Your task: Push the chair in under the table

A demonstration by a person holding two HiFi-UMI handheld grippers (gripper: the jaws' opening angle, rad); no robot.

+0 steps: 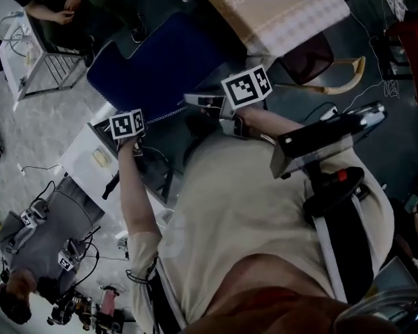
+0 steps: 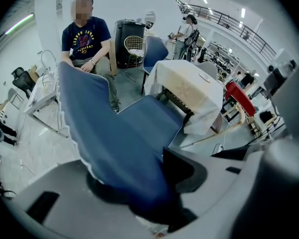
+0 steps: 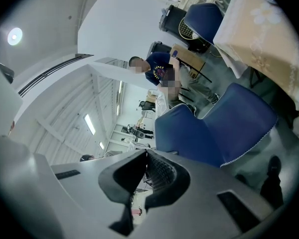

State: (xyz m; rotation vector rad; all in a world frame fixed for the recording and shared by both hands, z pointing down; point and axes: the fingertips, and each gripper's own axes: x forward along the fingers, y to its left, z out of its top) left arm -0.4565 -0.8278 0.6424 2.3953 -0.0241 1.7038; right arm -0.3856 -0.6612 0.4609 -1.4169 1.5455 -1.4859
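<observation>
The blue chair (image 1: 160, 54) stands in front of the table with the beige cloth (image 1: 279, 9), its seat partly out from under it. My left gripper (image 1: 129, 127) points steeply down at the top of the backrest. In the left gripper view the backrest (image 2: 99, 123) runs between the jaws of the left gripper (image 2: 134, 183), and both pads press on the blue fabric. The seat (image 2: 149, 118) reaches toward the table (image 2: 189, 83). My right gripper (image 1: 195, 100) hovers behind the chair, apart from it. Its jaws (image 3: 147, 158) are shut on nothing, with the chair (image 3: 209, 128) and table (image 3: 264, 39) beyond.
A seated person in a dark shirt (image 2: 84, 39) is behind the chair, beside a white metal-framed table (image 1: 35, 54). A second blue chair (image 2: 154, 49) and a black cage-fronted unit (image 2: 128, 44) stand farther back. A wooden chair (image 1: 313, 61) sits right of the table. Another person (image 1: 35, 256) stands at lower left.
</observation>
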